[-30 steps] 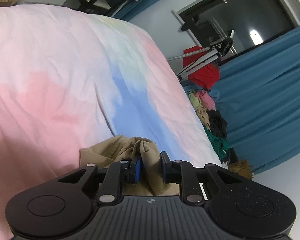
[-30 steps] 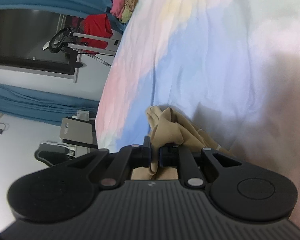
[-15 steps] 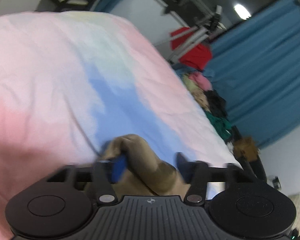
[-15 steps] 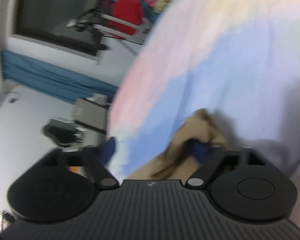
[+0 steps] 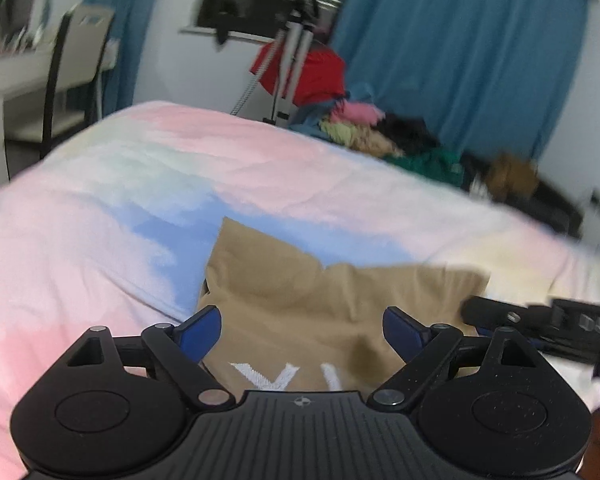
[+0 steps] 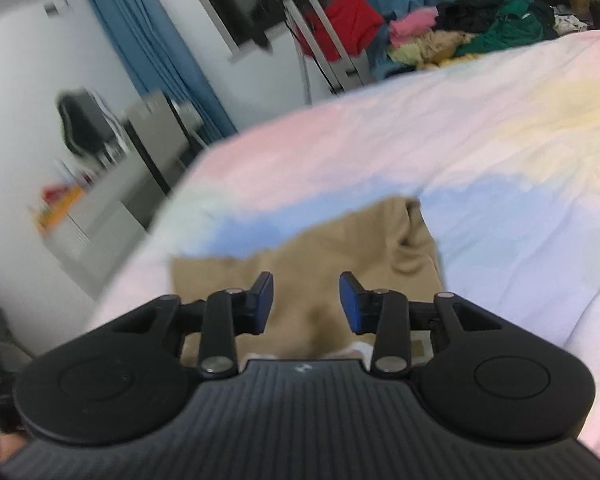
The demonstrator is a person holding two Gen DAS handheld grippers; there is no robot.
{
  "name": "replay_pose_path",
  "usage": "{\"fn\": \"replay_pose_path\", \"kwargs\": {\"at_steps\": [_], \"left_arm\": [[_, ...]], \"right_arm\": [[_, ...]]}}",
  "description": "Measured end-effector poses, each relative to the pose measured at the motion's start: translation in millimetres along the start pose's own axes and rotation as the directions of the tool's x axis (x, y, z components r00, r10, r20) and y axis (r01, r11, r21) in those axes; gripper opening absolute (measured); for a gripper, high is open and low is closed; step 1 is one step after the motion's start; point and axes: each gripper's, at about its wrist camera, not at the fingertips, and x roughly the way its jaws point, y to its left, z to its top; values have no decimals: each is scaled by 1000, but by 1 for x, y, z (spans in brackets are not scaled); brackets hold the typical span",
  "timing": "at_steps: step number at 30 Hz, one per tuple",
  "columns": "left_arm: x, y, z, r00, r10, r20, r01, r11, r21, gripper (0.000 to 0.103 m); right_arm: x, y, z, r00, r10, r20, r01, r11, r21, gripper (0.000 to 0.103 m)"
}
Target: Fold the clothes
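A tan garment [image 5: 320,304] with white lettering lies spread on the pastel bedspread [image 5: 100,208]. My left gripper [image 5: 302,330] hovers over its near part, jaws wide apart, nothing between them. In the right wrist view the same tan garment [image 6: 320,256] lies below my right gripper [image 6: 306,302], which is open and holds nothing. The right gripper's black body [image 5: 548,320] shows at the right edge of the left wrist view, beside the garment.
A pile of mixed clothes [image 5: 384,132] lies past the bed's far edge, in front of blue curtains [image 5: 460,48]. A tripod [image 5: 292,56] with a red cloth stands near the window. A desk and chair [image 5: 72,68] are at the left.
Both grippers were shut on folds of the tan garment a second ago; both have opened, let go and pulled back. The garment now lies flatter on the bed.
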Motion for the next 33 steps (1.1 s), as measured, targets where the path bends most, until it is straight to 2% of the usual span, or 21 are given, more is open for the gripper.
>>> {"fn": "replay_pose_path", "kwargs": {"at_steps": [3,8,12,18,23,26,33], "left_arm": [[9,-6,-7,999,32,-31,-31,998,58,89],[12,-5,-11,999,36,-35,-33,997,74,89],[-1,-8,-12,999,26,-22,-24,996,81,88],[-27,-16,-12,1000,15,27,-18,992,123,87],[-54,-19,-20,999,-6,48,0,992,128,86],[-64,-21,-30,999,5,35,-10,991,136,85],[-52,-17,-41,999,23,-32,-19,992,127,85]], "right_arm": [[27,-1,-8,996,-72,-45,71,997,-37,37],[37,9,-14,993,-114,-11,111,986,-122,39],[21,11,-14,996,-84,6,84,991,-103,39],[-16,29,-19,994,-60,88,70,990,-120,40],[-46,26,-27,990,-77,122,89,991,-96,40],[-49,26,-32,989,-95,114,107,989,-103,40],[-19,22,-48,990,-141,16,142,981,-136,39]]}}
